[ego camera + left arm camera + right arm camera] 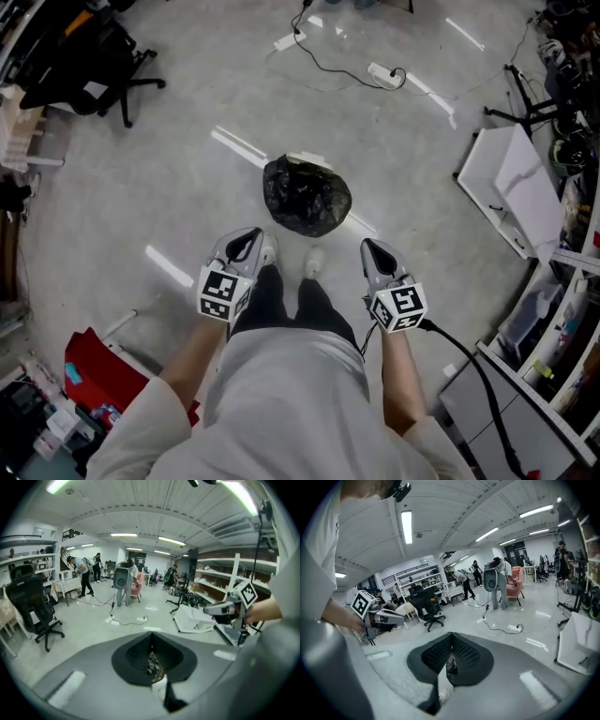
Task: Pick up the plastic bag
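A crumpled black plastic bag (306, 195) lies on the grey floor just ahead of the person's feet. Both grippers are held low in front of the body, behind the bag and apart from it. The left gripper (247, 241) is shut with nothing in it, left of the bag's near side. The right gripper (374, 249) is shut and empty too, at the bag's near right. In the left gripper view the closed jaws (151, 645) point over the floor, with the right gripper (228, 609) at the side. The right gripper view shows closed jaws (451, 649) and the left gripper (375, 615).
A black office chair (89, 56) stands at the far left. A power strip with a cable (382, 73) lies beyond the bag. A white panel (511, 183) lies at the right beside shelving (562, 356). A red box (98, 373) sits at the near left. Several people stand far off (84, 576).
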The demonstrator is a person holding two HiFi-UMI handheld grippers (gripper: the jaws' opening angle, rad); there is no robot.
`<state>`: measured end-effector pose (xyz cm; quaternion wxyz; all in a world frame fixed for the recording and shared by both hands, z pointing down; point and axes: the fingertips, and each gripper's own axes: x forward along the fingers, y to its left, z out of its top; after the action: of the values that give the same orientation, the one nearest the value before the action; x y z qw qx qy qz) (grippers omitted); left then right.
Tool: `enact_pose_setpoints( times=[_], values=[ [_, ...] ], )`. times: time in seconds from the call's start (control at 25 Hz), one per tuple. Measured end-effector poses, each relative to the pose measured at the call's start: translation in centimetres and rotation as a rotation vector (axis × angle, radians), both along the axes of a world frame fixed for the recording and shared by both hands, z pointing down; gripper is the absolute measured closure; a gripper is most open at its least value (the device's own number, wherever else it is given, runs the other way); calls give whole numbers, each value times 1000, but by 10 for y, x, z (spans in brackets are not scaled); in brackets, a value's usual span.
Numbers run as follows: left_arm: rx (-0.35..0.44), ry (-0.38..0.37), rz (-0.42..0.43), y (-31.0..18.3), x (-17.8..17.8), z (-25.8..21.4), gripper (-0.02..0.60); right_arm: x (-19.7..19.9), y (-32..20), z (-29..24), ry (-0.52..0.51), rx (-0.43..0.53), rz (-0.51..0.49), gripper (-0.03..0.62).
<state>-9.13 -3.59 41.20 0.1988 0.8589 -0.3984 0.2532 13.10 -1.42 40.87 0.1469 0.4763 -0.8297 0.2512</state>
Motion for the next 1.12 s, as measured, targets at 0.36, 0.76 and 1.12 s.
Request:
enact_pose_setpoints(
  times=[0.36,0.76,1.12],
  values=[
    [-138,-25,25,-35,-1,126,578,-25,-22,107,28,-104,-4,589],
    [-244,-52,-4,-74,-8,270,560,-28,-44,246,29,-220,47,560],
    [-396,-80,-53,-91,-33,398,492,-8,-40,385,36,-354,122,508]
  ],
)
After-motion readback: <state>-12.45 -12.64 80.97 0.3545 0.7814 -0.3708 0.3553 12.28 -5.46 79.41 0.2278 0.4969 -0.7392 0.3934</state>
